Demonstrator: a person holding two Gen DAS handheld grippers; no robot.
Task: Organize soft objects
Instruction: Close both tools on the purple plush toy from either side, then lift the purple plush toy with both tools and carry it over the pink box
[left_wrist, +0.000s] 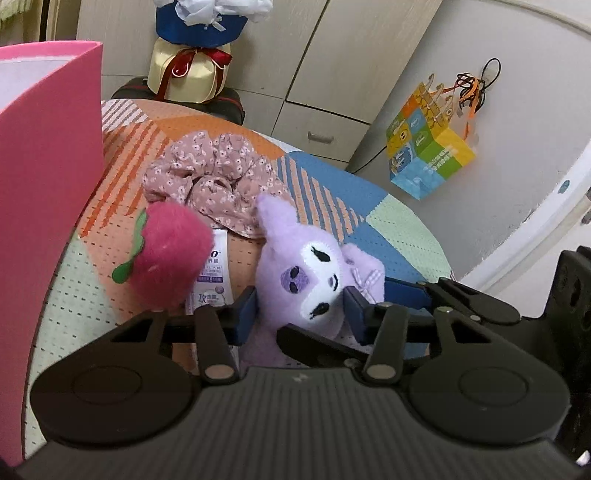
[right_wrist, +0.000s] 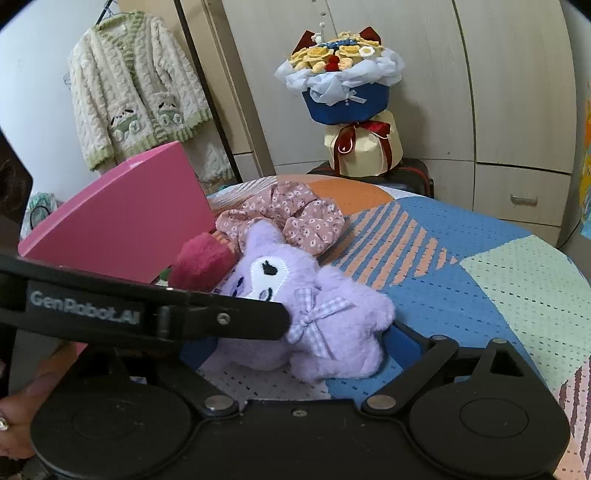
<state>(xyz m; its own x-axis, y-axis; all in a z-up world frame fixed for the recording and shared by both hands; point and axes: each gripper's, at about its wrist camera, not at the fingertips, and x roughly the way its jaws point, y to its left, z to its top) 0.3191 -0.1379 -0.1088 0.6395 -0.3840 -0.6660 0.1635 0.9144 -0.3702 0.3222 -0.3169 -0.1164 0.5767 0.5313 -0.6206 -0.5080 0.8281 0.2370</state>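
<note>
A purple plush toy (left_wrist: 310, 273) lies on the patterned table cover. My left gripper (left_wrist: 301, 314) has its blue pads on both sides of the toy's head, closed on it. My right gripper (right_wrist: 299, 350) stands around the same toy (right_wrist: 306, 321) with its fingers wide apart; the left gripper's black finger (right_wrist: 147, 314) crosses in front. A pink plush strawberry (left_wrist: 170, 254) lies left of the toy. A floral scrunchie (left_wrist: 214, 177) lies behind both. A pink box (left_wrist: 40, 184) stands at the left.
A white packet (left_wrist: 214, 280) lies under the strawberry. A bouquet (right_wrist: 343, 96) stands on a dark stool behind the table. A cardigan (right_wrist: 129, 88) hangs at the back left. A colourful bag (left_wrist: 428, 147) hangs on the right wall.
</note>
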